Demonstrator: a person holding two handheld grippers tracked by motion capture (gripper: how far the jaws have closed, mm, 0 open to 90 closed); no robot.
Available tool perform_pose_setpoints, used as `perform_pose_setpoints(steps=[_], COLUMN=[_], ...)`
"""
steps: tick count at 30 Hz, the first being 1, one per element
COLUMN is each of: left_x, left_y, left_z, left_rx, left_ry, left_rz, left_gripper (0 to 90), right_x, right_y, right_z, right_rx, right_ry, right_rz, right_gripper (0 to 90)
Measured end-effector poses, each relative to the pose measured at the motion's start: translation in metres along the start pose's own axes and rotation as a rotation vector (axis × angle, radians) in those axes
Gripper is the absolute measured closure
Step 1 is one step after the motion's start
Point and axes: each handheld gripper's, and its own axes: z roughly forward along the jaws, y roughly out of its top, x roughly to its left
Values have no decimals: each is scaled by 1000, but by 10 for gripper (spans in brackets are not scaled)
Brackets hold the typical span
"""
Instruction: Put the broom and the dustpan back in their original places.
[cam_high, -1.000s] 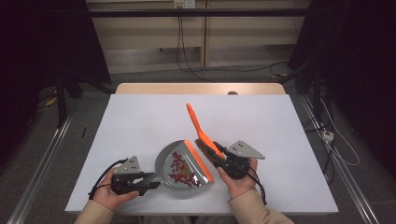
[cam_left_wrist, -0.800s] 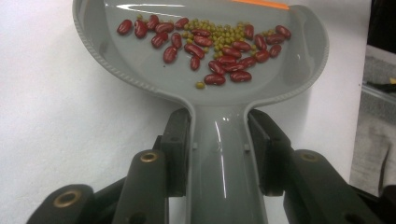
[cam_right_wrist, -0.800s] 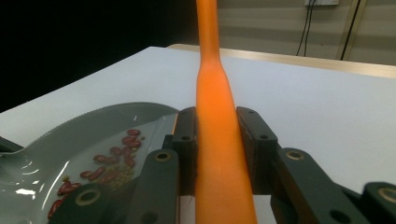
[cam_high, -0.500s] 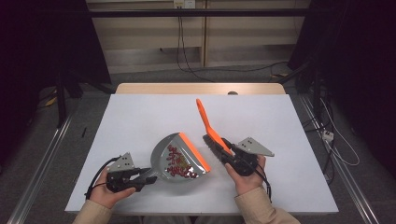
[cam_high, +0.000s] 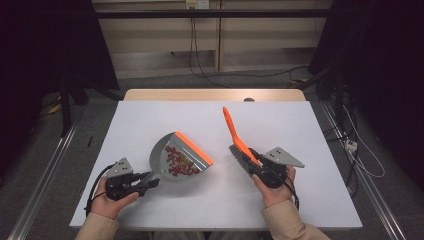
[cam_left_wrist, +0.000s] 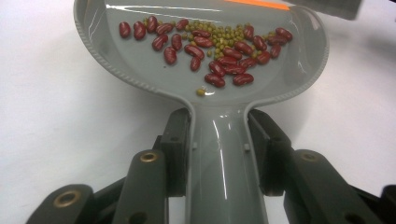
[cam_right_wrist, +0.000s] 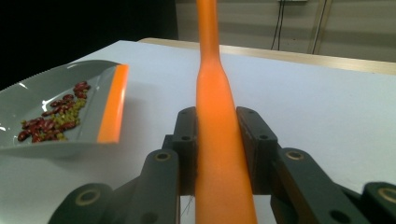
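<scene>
Dustpan (cam_high: 176, 157): grey with an orange lip, on the white table (cam_high: 150, 125) left of centre, its handle pointing back at the person's left hand.
Load: red beans (cam_left_wrist: 219, 56) and small green ones (cam_left_wrist: 217, 37) lie in the pan toward the lip side; one green bean sits alone near the neck of the handle.
Left gripper (cam_high: 142, 184): clenched on the dustpan handle, a jaw pressing each side, as the left gripper view shows plainly.
Brush (cam_high: 239, 140): orange handle slanting up and away from the table, bristle end low by the right hand, well apart from the dustpan.
Right gripper (cam_high: 257, 167): clamped on the brush handle, both jaws tight against it in the right gripper view.
Step in hand: my reading is that sweeping is done and the load is to be carried off and tipped out.
How to do it well: keep the pan tilted slightly back toward the handle, so the beans roll away from the open lip.
Pace: move slowly and level; round beans on smooth plastic will likely run at any jerk.
Grip: the hold is narrow, so the pan could swivel; keep the wrist square.
Brush hand: hold it off to the side, clear of the pan's path.
Risk: the stray bean near the neck may roll first.
</scene>
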Motion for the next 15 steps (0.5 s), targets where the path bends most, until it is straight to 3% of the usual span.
perform_pose_setpoints(steps=[15], left_x=[16], left_y=[-5], left_z=[1], left_rx=[21], left_ry=[171], left_rz=[-93], left_gripper=[628], right_x=[-24], right_y=[-4], right_z=[-14], right_rx=[6], right_ry=[-56], right_rz=[16], right_gripper=[710])
